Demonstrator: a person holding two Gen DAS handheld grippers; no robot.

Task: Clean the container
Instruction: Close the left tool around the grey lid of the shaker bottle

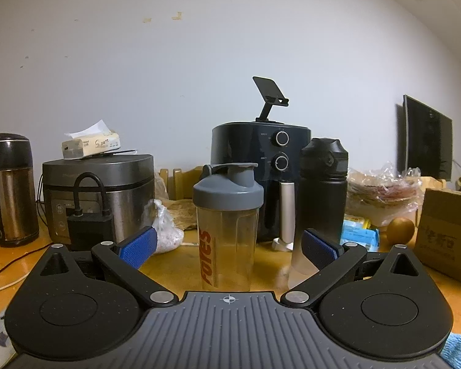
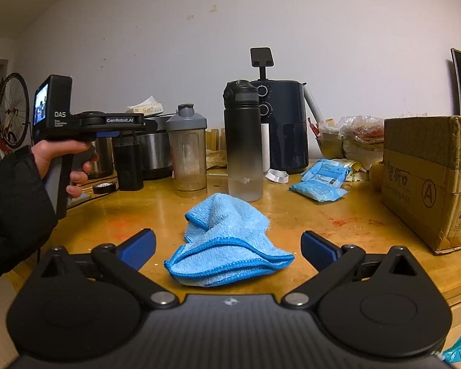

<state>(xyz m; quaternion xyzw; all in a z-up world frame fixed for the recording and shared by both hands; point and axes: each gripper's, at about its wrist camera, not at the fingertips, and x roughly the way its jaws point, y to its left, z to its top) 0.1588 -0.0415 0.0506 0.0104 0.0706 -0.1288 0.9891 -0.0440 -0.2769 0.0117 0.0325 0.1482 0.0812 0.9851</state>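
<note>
A clear shaker bottle [image 1: 227, 227] with a grey lid and red lettering stands on the wooden table straight ahead of my left gripper [image 1: 229, 247], which is open with the bottle between and just beyond its blue pads. The same shaker bottle [image 2: 188, 150] shows in the right wrist view at the back left. A crumpled blue cloth [image 2: 227, 243] lies on the table between the fingers of my right gripper [image 2: 229, 247], which is open and touches nothing. A hand holds the left gripper [image 2: 120, 127] at the left of that view.
A black water bottle [image 1: 321, 203] [image 2: 244, 141] stands right of the shaker. Behind are an air fryer [image 1: 261, 178], a rice cooker [image 1: 98, 193] with tissues, and a kettle [image 1: 10, 190]. A cardboard box [image 2: 430, 181] and blue packets [image 2: 321, 180] sit at right. Cables lie at left.
</note>
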